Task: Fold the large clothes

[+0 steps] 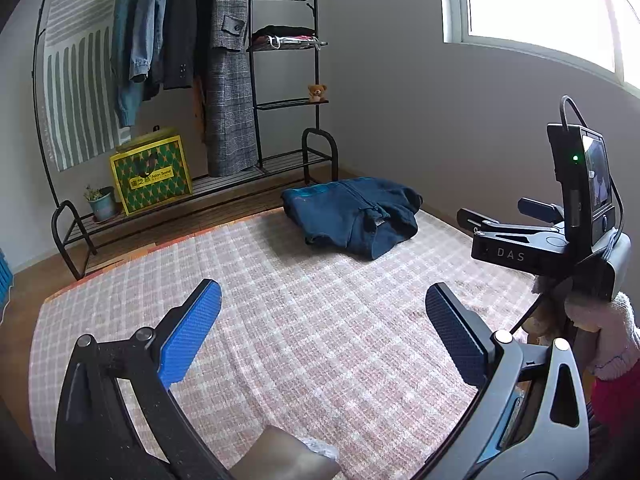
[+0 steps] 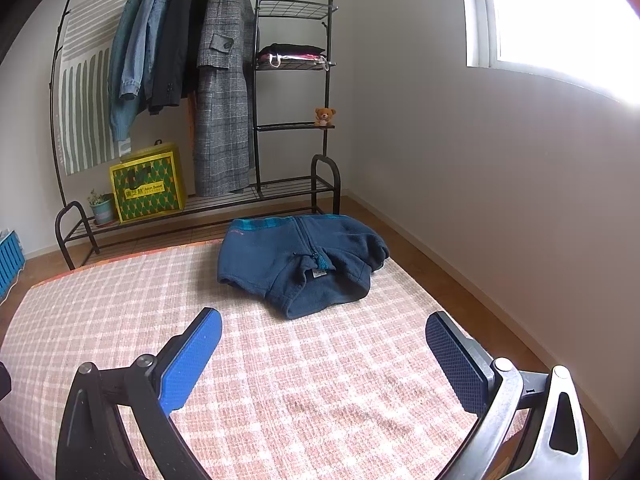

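A dark blue fleece jacket [image 1: 354,214] [image 2: 300,262] lies folded in a bundle at the far edge of a pink checked rug [image 1: 280,340] [image 2: 300,380]. Its zip and inner label face me. My left gripper [image 1: 324,308] hovers open over the rug, well short of the jacket, with nothing between its blue pads. My right gripper [image 2: 324,334] is also open and empty, a little closer to the jacket. In the left wrist view the right gripper's body [image 1: 532,244] shows at the right, held by a hand in a pale knit glove [image 1: 604,328].
A black clothes rack [image 2: 256,80] stands against the far wall with several hanging coats, folded clothes on a shelf and a small teddy bear [image 2: 325,116]. A yellow-green bag [image 2: 148,184] and a potted plant [image 2: 100,206] sit on its lower rail. A grey wall runs along the right.
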